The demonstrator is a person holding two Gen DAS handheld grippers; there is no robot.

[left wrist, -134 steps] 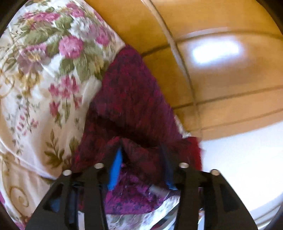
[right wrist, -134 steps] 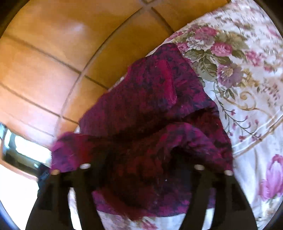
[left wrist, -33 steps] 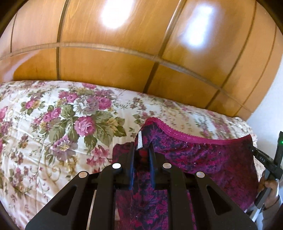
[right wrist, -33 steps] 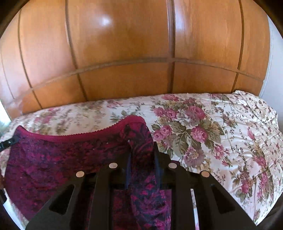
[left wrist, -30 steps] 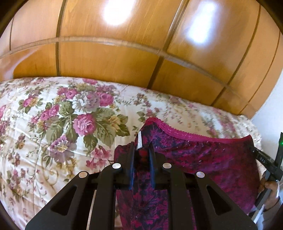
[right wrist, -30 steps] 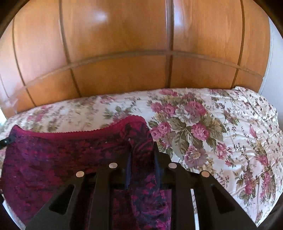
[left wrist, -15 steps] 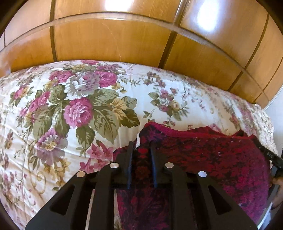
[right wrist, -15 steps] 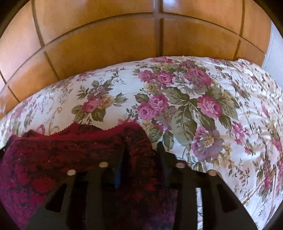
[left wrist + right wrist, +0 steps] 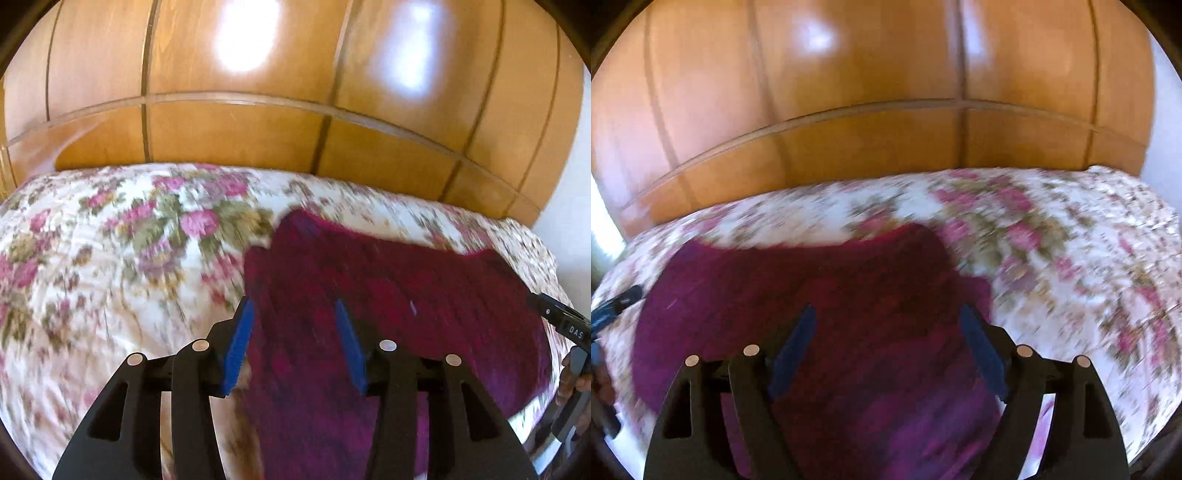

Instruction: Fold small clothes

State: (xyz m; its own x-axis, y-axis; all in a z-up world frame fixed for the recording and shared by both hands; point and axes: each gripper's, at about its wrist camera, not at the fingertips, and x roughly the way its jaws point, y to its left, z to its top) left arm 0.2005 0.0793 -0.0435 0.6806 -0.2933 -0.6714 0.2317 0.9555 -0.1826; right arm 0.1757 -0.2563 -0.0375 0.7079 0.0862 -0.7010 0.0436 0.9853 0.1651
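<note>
Garment: a dark magenta patterned knit garment (image 9: 388, 295) was laid flat on the floral cream bedspread (image 9: 110, 266), near the bed's right end, before the wooden panelled headboard (image 9: 236, 133).
Long axis: stretched sideways, trimmed edge towards the headboard.
Left gripper (image 9: 293, 325): jaws released, blue pads (image 9: 238, 343) spread over the garment's left corner.
Right gripper (image 9: 886, 325): jaws parted wide, nothing clasped, above the right corner.

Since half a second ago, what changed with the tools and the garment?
Both tools let go: the left tool and right tool now stand open, and the dark red garment lies spread on the floral bedspread. The garment's place on the bed and the wooden wall panels stayed the same.
</note>
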